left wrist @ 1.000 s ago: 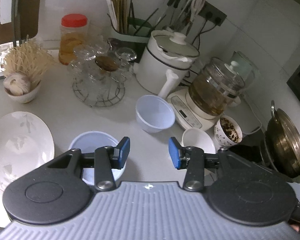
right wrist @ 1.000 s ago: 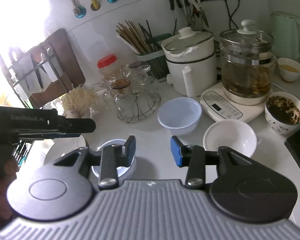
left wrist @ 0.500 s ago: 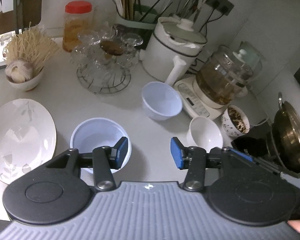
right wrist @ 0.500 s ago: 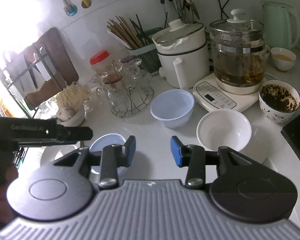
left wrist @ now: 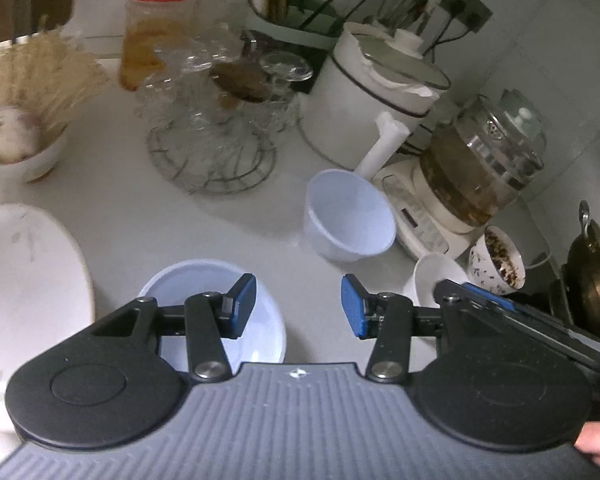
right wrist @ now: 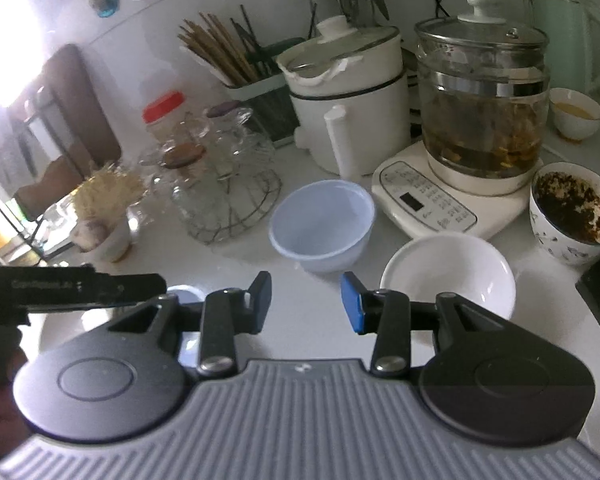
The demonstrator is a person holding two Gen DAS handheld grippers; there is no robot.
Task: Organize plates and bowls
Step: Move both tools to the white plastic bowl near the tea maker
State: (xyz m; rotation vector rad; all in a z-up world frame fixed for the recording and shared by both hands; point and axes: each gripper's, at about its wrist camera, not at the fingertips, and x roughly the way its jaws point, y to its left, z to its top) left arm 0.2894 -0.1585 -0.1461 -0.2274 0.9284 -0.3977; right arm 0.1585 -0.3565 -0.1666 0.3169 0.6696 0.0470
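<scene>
Blue-padded jaws of the left gripper stand apart with nothing between them, its left finger over the near pale blue bowl, which sits empty on the white worktop. Just left of that bowl lies a white plate with a faint leaf print. The right gripper hovers with its jaws likewise apart and empty above bare worktop, a white bowl just beyond its right finger. A second pale blue bowl stands farther in, between a wire rack of glassware and a glass kettle on its white base. Behind these are a white lidded pot, a red-capped jar and a holder of chopsticks against the wall.
</scene>
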